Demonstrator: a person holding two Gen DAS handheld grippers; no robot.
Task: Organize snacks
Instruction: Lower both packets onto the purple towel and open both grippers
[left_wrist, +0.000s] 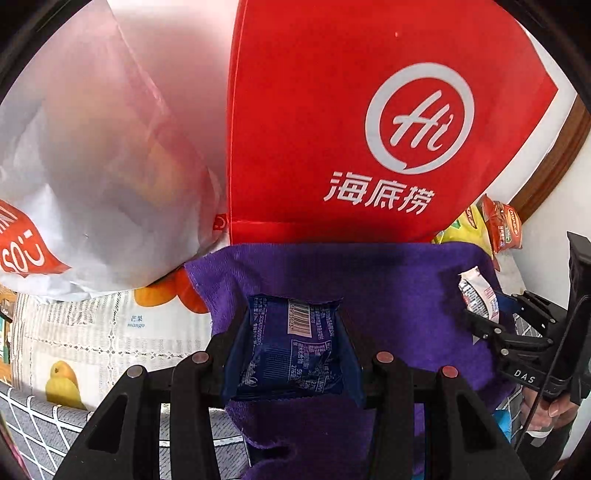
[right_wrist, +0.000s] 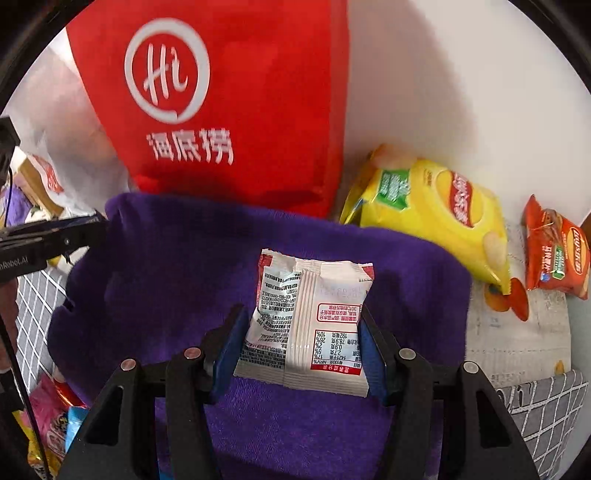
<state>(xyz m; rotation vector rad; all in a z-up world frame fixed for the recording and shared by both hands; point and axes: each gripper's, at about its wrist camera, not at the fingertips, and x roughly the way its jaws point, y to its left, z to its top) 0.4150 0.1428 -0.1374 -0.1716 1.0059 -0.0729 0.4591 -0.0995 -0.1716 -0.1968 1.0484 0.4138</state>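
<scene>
My left gripper (left_wrist: 293, 325) is shut on a dark blue snack packet (left_wrist: 291, 350) with a barcode, held just above a purple cloth (left_wrist: 388, 288). In the right wrist view my right gripper (right_wrist: 303, 332) is shut on a white and red snack packet (right_wrist: 310, 321), also over the purple cloth (right_wrist: 166, 266). The right gripper (left_wrist: 480, 314) with its white packet (left_wrist: 478, 291) shows at the right edge of the left wrist view. The left gripper's black body (right_wrist: 51, 236) pokes in at the left of the right wrist view.
A red bag (left_wrist: 351, 129) with a white logo stands behind the cloth, also the red bag (right_wrist: 229, 103). A white plastic bag (left_wrist: 92, 177) stands left of it. A yellow chip bag (right_wrist: 432, 218) and an orange packet (right_wrist: 554, 254) lie to the right. Several snacks (right_wrist: 55, 417) lie lower left.
</scene>
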